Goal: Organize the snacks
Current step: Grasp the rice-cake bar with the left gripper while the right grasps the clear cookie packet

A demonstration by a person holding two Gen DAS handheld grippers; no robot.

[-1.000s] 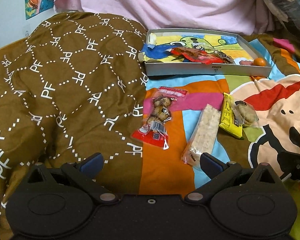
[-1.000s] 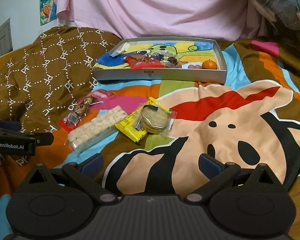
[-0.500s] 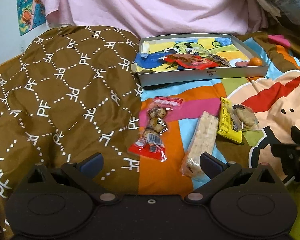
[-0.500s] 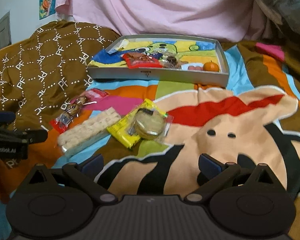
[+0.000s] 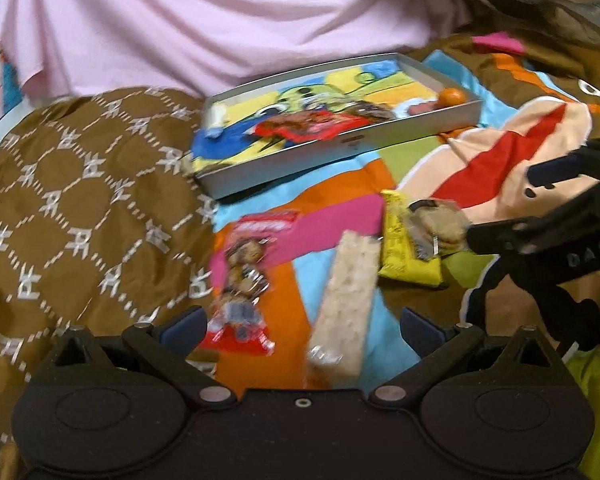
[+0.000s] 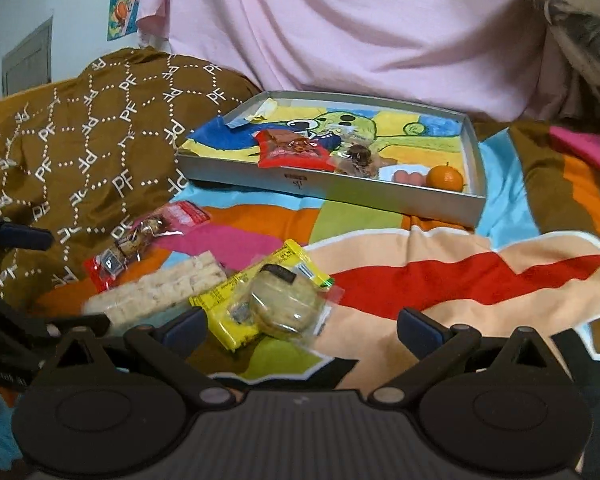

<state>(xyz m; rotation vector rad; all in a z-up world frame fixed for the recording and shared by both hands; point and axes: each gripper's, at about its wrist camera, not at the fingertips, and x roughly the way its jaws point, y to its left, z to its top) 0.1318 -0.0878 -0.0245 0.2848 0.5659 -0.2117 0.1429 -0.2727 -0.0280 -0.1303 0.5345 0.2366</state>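
Both grippers had advanced toward the snacks: left gripper (image 5: 300,322) spread wide over the rice-cracker bar (image 5: 350,288), right gripper (image 6: 300,326) gaping around the cookie packet (image 6: 282,300); tray (image 6: 332,188) at twelve o'clock.

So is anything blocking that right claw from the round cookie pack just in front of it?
Nothing visible. The right claw is open and the cookie pack lies between its fingers, resting on the yellow packet. The bedspread up to the tray looks clear too.
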